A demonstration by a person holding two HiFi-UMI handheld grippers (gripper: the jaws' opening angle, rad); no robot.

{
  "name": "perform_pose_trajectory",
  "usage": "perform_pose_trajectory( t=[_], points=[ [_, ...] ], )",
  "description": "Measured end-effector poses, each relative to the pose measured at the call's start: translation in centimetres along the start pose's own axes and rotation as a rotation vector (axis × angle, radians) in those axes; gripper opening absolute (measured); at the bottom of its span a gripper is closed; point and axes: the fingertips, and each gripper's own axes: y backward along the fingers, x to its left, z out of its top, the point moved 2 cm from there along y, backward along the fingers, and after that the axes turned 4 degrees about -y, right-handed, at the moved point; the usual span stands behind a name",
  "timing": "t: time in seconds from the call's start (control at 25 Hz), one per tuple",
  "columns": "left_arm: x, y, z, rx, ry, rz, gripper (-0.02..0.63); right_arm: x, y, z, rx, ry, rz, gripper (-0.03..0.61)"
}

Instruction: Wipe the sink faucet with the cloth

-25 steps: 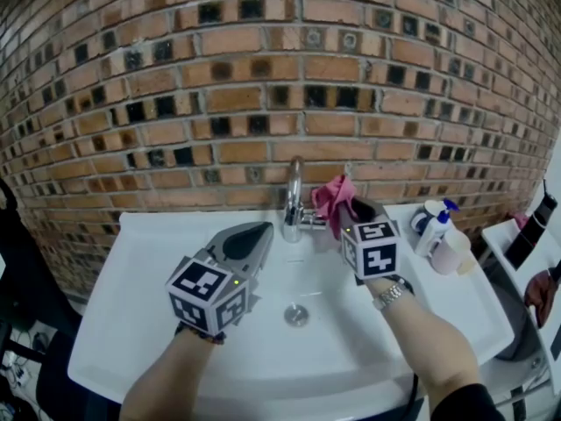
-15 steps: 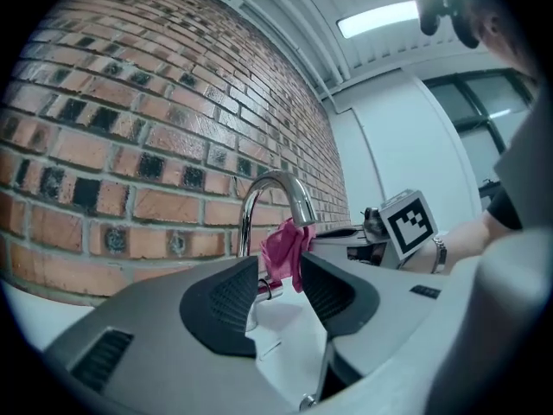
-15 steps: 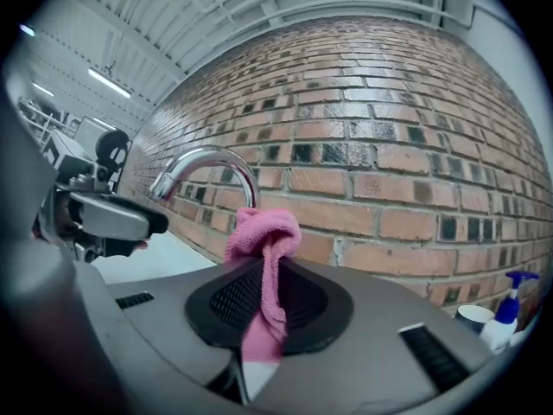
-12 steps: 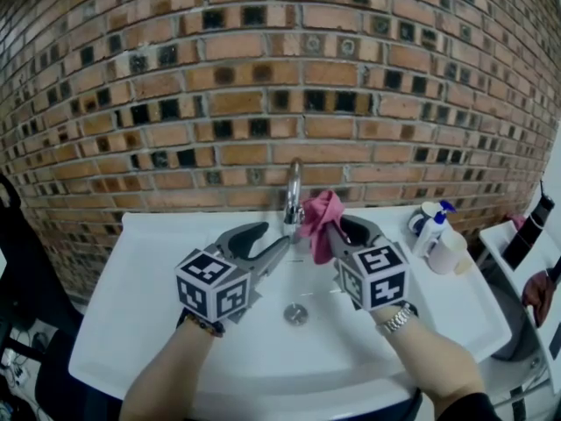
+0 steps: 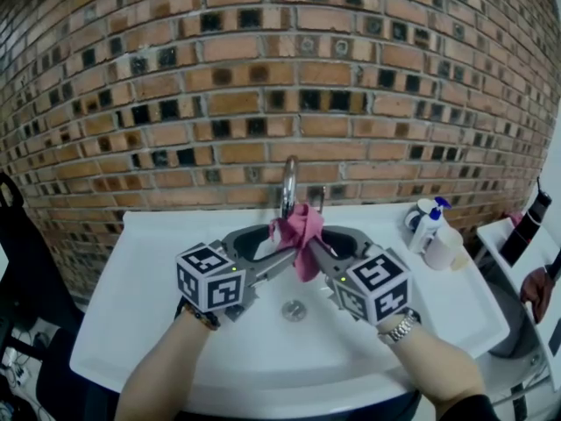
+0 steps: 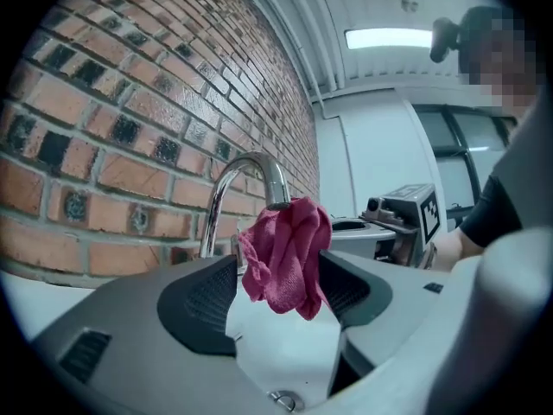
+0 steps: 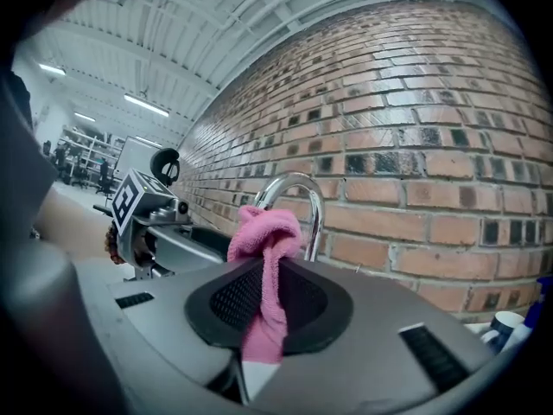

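Observation:
The chrome faucet [image 5: 288, 185] stands at the back of the white sink [image 5: 149, 323]. A pink cloth [image 5: 299, 234] hangs bunched just in front of the spout, over the basin. My right gripper [image 5: 312, 242] is shut on the cloth [image 7: 263, 247], which runs down between its pads. My left gripper [image 5: 277, 247] comes in from the left. Its jaws have just been opening and now stand wide, with the cloth [image 6: 285, 256] hanging between them and the pads apart from it. The spout [image 6: 251, 173] curves right behind the cloth.
The drain [image 5: 294, 310] lies below both grippers. A spray bottle [image 5: 429, 225] and a pale cup [image 5: 443, 248] stand on the sink's right rim. A side shelf with a dark bottle [image 5: 527, 229] is at far right. The brick wall [image 5: 263, 77] rises close behind the faucet.
The right gripper has carried the cloth leftward from the faucet's right side to in front of the spout. The left gripper's jaws went from shut to wide open around the cloth.

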Motion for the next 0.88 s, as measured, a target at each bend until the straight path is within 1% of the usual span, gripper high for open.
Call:
perform_pose_trajectory(
  t=[0.24, 0.36, 0.52, 0.64, 0.76, 0.88],
  points=[
    [-1.0, 0.4, 0.0, 0.002, 0.013, -0.076, 0.295, 1.7, 0.0, 0.3, -0.017, 0.016, 0.098, 0.049],
    [-1.2, 1.1, 0.0, -0.005, 0.008, -0.097, 0.284, 2.7, 0.1, 0.3, -0.023, 0.034, 0.160, 0.049],
    [-2.0, 2.3, 0.5, -0.015, -0.010, -0.124, 0.172, 4.3, 0.6, 0.8, -0.048, 0.071, 0.244, 0.049],
    [-2.8, 3.0, 0.9, -0.020, -0.043, -0.143, 0.108, 5.2, 0.9, 1.2, -0.057, 0.098, 0.272, 0.049],
    [-3.4, 3.7, 1.3, -0.022, -0.093, -0.123, 0.080, 5.9, 1.2, 1.5, -0.047, 0.122, 0.271, 0.051],
    [-3.5, 4.4, 2.0, -0.029, -0.144, -0.073, 0.069, 6.5, 1.2, 2.0, -0.058, 0.146, 0.260, 0.055]
  ],
)
